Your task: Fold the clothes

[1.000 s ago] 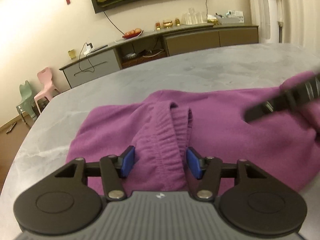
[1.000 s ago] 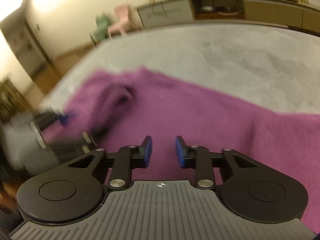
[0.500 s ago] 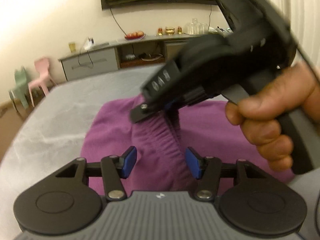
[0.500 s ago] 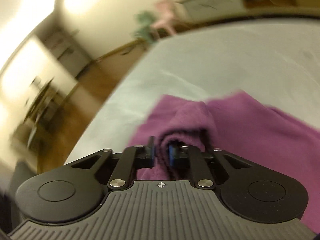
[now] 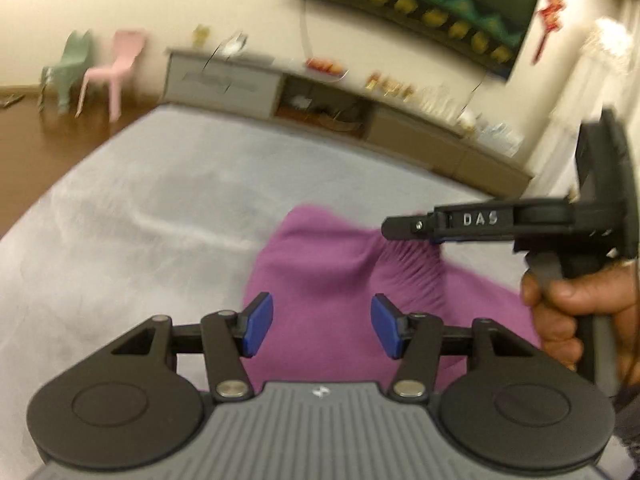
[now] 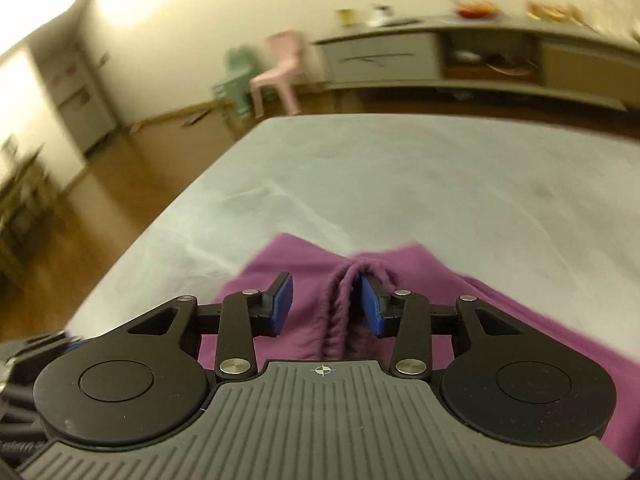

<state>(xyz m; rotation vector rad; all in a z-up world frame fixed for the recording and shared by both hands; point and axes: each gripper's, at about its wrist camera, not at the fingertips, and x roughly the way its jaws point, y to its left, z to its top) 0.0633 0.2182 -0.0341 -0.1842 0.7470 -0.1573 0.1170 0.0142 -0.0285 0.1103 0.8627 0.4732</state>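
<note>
The right claw [image 6: 326,306] stands released, a ribbed waistband [image 6: 340,312] rising between its pads. The left claw [image 5: 322,330] gapes over the purple fleece garment [image 5: 320,280] on the grey bench [image 5: 160,208]. Seemingly soft, light and limp; the thick elastic band probably grips best.

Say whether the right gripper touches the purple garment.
Touching. Right wrist view: the purple garment's raised fold presses against one pad of the open right gripper.
</note>
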